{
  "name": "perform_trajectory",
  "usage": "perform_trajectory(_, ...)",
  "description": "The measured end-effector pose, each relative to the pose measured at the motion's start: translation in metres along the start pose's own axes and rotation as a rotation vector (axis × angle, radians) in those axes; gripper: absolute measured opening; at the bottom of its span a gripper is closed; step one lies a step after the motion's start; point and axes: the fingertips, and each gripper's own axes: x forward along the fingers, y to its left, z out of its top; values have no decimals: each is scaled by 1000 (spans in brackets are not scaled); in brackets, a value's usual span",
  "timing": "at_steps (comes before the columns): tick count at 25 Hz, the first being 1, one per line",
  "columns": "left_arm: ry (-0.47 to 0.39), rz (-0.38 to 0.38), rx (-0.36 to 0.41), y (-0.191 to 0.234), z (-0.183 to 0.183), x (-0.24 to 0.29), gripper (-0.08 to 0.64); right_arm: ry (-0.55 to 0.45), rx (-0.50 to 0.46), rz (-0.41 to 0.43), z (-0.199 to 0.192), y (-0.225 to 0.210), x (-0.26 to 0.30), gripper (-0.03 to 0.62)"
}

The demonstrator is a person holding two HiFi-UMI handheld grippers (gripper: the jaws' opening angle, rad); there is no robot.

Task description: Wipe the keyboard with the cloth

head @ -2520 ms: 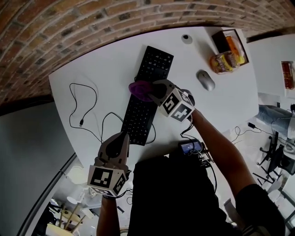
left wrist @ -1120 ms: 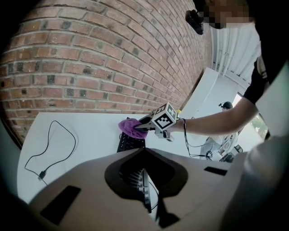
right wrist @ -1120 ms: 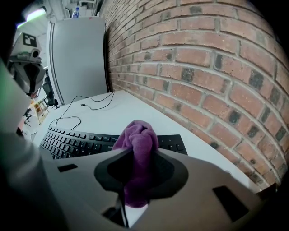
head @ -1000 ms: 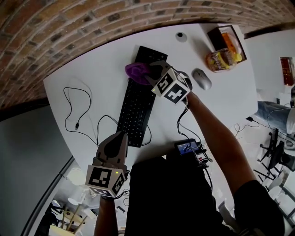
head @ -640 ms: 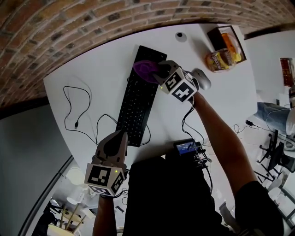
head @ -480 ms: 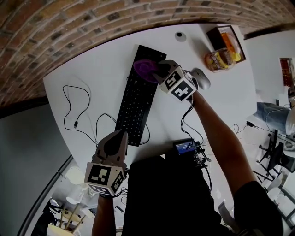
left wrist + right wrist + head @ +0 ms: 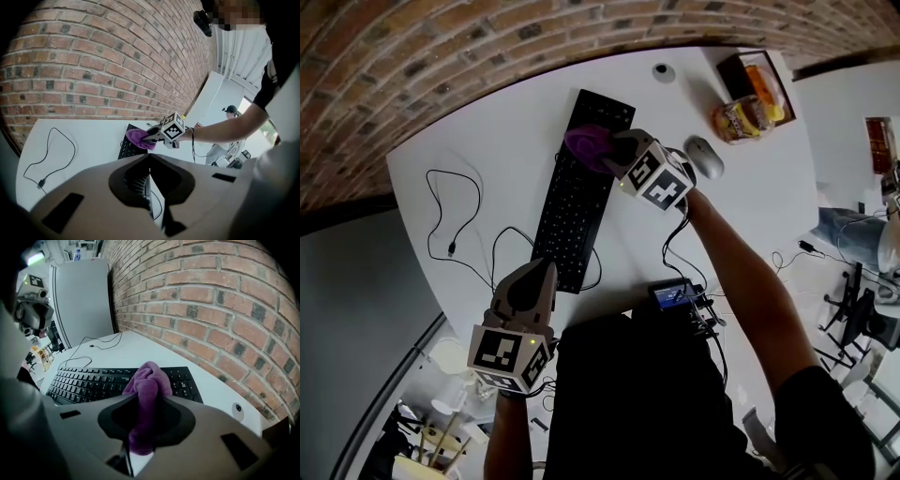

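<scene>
A black keyboard (image 7: 581, 192) lies lengthwise on the white round table (image 7: 487, 141); it also shows in the right gripper view as the keyboard (image 7: 93, 380). My right gripper (image 7: 609, 155) is shut on a bunched purple cloth (image 7: 589, 145), which rests on the keyboard's far part. The cloth (image 7: 147, 394) fills the gap between its jaws. In the left gripper view the cloth (image 7: 138, 138) appears ahead. My left gripper (image 7: 532, 281) hangs near the table's front edge, jaws closed together with nothing in them.
A thin black cable (image 7: 455, 220) loops over the table's left side. A grey mouse (image 7: 705, 156), a small round puck (image 7: 664, 72) and a snack bag (image 7: 741, 120) beside a box (image 7: 759, 80) lie on the right. A brick wall (image 7: 441, 47) backs the table.
My right gripper has slid the cloth along the keyboard's far part, first toward the far end, then back a little to the left. The left gripper has stayed put.
</scene>
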Motion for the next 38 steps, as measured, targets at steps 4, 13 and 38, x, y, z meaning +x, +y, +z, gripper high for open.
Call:
perform_trajectory(4,-10,-7,13,-2,1,-2,14,-8,-6,24,1,12,1,97)
perform_trajectory(13,-28,-8,11,-4,0,-7,14,-3,-16,57,0,38,-3,97)
perform_trajectory(38,-102,43,-20,8,1,-38,14,17,-101,214,-1,170,-6,97)
